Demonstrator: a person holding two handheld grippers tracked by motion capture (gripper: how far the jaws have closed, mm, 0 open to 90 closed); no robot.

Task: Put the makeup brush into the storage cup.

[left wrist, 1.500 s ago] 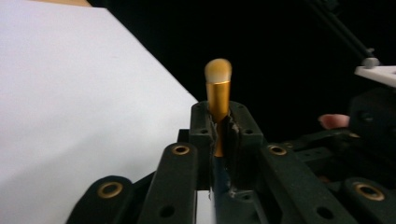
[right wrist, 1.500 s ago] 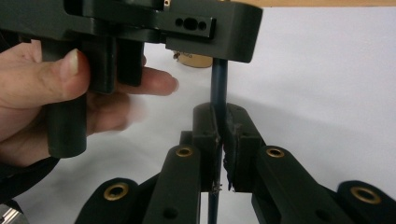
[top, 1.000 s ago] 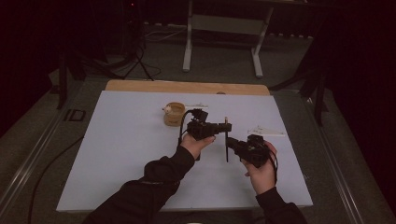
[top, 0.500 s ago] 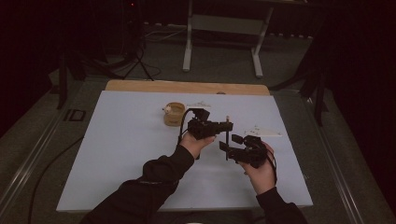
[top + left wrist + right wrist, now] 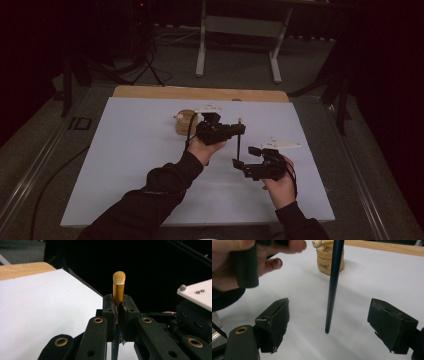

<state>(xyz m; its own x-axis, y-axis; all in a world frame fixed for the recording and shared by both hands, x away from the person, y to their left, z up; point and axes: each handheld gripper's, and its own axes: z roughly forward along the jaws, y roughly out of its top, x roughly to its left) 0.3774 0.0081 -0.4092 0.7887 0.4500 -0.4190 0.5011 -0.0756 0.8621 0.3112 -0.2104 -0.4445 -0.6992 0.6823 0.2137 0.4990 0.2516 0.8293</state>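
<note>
High view: brush held upright, beige pot just behind.

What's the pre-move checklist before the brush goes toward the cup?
1. Left gripper shut on brush: ok.
2. Right gripper let go: ok, its jaws have just been opening and stand wide of the handle.
3. Brush upright, bristles up: ok.
4. Handle tip off the table: cannot tell.
5. Cup upright, apart from both grippers: ok.
6. Room inside the cup: cannot tell, a small figure sits at its rim.
</note>
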